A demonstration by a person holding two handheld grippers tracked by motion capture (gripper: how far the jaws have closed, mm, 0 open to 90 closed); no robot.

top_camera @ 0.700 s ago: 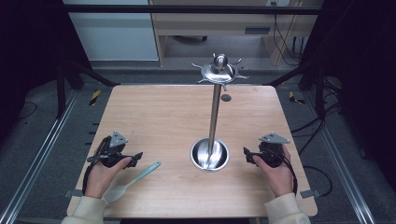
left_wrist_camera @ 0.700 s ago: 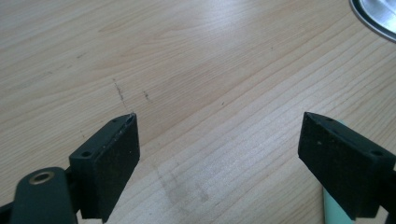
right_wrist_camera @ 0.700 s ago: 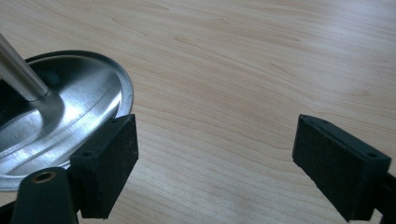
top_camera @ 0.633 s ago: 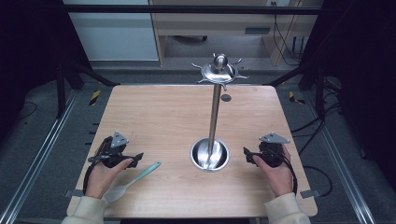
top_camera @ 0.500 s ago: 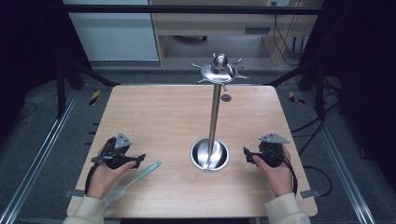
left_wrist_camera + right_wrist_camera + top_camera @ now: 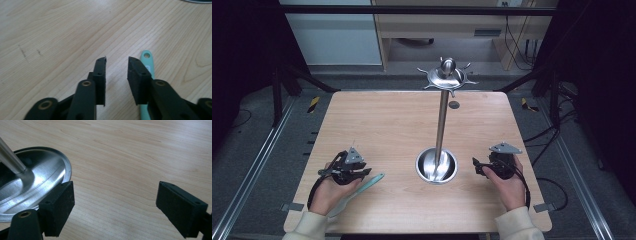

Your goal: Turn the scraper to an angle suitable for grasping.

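Note:
A teal utensil handle [image 6: 368, 182] with a hole at its end lies on the wooden table [image 6: 392, 125] at the front left. My left gripper [image 6: 366, 173] hovers just over it, jaws a narrow gap apart with nothing between them. In the left gripper view the teal handle [image 6: 148, 62] runs beside and under the right jaw of the left gripper [image 6: 117, 63]. A steel hanging stand has a dish base [image 6: 437, 165], an upright pole [image 6: 442, 120] and a hooked crown [image 6: 447, 75]. My right gripper [image 6: 476, 165] rests right of the base, wide open and empty [image 6: 116, 188].
The stand's dish base [image 6: 37, 177] and pole [image 6: 10, 157] sit close to the right gripper's left jaw. A small dark disc [image 6: 454, 104] lies on the table behind the stand. Metal rails [image 6: 257, 165] flank the table on both sides.
My left gripper has slid slightly toward the front and right, closer over the teal handle. The right gripper and the stand have stayed put.

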